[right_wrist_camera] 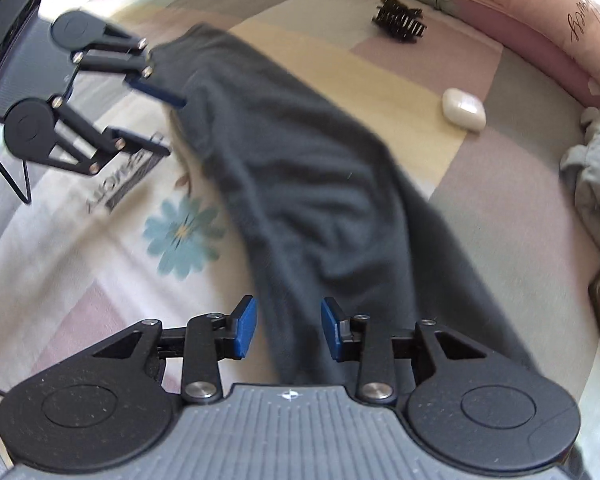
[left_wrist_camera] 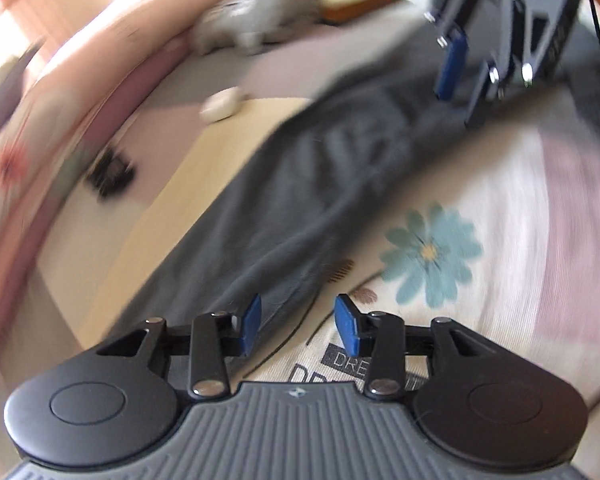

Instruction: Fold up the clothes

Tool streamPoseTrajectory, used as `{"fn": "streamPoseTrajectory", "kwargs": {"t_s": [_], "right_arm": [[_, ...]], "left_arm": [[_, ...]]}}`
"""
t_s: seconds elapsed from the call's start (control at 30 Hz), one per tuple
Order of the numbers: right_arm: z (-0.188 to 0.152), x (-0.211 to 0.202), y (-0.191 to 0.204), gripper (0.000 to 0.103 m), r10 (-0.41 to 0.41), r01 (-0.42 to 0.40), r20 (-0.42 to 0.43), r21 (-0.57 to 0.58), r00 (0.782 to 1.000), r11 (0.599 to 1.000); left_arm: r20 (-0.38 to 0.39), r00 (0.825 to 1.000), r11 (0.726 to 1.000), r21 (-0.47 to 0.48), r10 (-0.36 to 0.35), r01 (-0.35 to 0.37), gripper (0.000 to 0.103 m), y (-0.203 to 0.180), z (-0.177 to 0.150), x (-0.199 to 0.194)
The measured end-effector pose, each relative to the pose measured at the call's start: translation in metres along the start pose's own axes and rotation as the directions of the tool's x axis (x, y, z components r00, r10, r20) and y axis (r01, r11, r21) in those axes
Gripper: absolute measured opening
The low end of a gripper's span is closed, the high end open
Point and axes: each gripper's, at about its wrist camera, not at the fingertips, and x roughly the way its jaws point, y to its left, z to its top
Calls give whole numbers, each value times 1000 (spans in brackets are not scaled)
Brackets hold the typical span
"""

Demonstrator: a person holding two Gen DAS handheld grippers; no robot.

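Both our hand-held grippers, left and right, gape wide, gripping nothing, straddling the long dark-grey cotton garment on the patchwork bed; it'll probably bunch if we pinch unevenly.

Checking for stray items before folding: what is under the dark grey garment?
Under the dark grey garment only the patchwork bedsheet shows around its edges; anything directly beneath is covered.

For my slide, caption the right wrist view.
Open right gripper over dark garment, left gripper opposite.
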Motion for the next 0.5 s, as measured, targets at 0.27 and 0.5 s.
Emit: {"fn": "streamPoseTrajectory", "kwargs": {"t_s": [0.27,0.5], "right_arm": [[-22,18,31,14,-172,172,14,-72,985,982],[-22,4,19,5,-46,46,-4,14,999,999]], "left_arm": [[-22,996,980,185,85,-80,14,-19,10,26],[-83,997,990,143,4,8,1,-5,4,14]]}}
